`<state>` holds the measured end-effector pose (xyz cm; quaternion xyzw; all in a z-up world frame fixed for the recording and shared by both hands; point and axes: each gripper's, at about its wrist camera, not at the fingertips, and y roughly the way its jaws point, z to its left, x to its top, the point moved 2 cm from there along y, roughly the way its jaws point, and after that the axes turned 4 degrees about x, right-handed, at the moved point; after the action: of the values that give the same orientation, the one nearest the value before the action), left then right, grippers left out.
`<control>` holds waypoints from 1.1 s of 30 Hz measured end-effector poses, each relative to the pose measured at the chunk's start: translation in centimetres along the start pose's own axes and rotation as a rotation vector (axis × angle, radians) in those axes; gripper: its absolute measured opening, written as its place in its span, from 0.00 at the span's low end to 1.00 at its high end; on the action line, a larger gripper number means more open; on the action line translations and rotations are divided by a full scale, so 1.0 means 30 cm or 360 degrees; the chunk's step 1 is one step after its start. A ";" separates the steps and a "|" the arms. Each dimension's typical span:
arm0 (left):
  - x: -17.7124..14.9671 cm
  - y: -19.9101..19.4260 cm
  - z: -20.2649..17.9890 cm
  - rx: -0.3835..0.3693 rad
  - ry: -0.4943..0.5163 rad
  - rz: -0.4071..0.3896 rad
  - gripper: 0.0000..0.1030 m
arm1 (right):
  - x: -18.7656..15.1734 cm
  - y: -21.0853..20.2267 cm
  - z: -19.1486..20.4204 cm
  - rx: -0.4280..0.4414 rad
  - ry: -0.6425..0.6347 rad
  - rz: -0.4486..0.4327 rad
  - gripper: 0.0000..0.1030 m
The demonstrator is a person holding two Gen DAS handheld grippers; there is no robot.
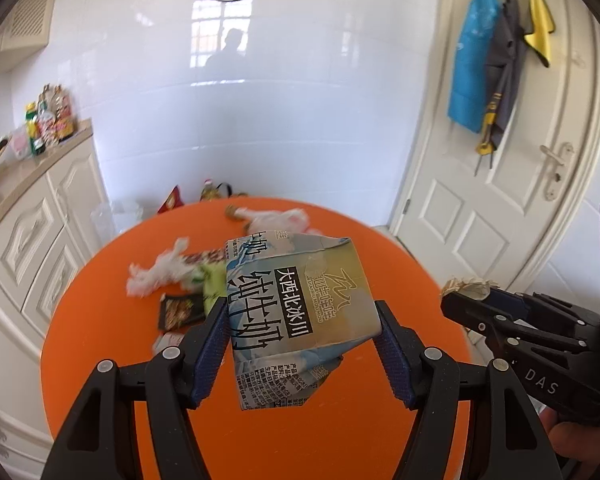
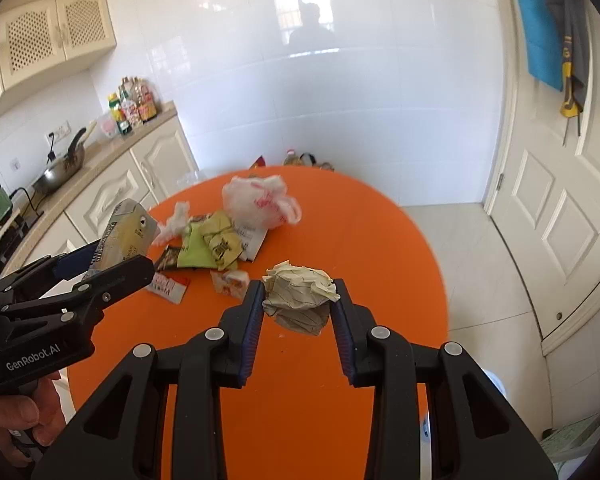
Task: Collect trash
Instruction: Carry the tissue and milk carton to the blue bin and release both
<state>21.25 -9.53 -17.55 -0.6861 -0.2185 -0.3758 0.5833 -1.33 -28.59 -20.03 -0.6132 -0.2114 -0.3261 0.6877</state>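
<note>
Two grips above the orange surface (image 2: 340, 216): left hand-held gripper (image 1: 302, 316) pinching a milk carton (image 1: 300, 304), right hand-held gripper (image 2: 298, 300) pinching a crumpled paper ball (image 2: 300, 300).

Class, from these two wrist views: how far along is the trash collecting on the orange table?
Done: nothing visibly binned; no bin shows. In hand: the left gripper clamps a crushed milk carton, and the right gripper clamps a crumpled beige paper ball, both lifted off the round orange table. Left: white plastic bag, yellow-green wrapper, tissue, small packets.
</note>
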 end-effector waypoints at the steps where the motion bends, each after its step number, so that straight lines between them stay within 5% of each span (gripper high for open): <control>1: 0.010 -0.013 -0.024 -0.0016 0.0020 -0.0019 0.62 | 0.009 -0.021 -0.014 -0.0005 0.0008 -0.0021 0.32; 7: 0.057 -0.052 -0.176 -0.0143 0.0144 -0.0107 0.62 | 0.049 -0.172 -0.133 -0.0119 0.0065 -0.0155 0.32; 18: 0.123 0.075 -0.523 -0.0449 0.0353 -0.0101 0.62 | 0.012 -0.442 -0.504 -0.0460 0.0302 -0.0288 0.32; 26: 0.082 0.322 -0.782 -0.0714 0.0487 0.0200 0.62 | -0.159 -0.474 -0.823 -0.0675 0.0571 -0.0177 0.32; 33: -0.026 0.593 -0.961 -0.0791 0.0593 0.0532 0.62 | -0.358 -0.386 -1.080 -0.0718 0.0830 -0.0005 0.32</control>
<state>26.37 -41.20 -28.40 -0.7531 0.1051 -0.4354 0.4819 -20.57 -58.74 -24.42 -0.6456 0.0479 -0.5113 0.5652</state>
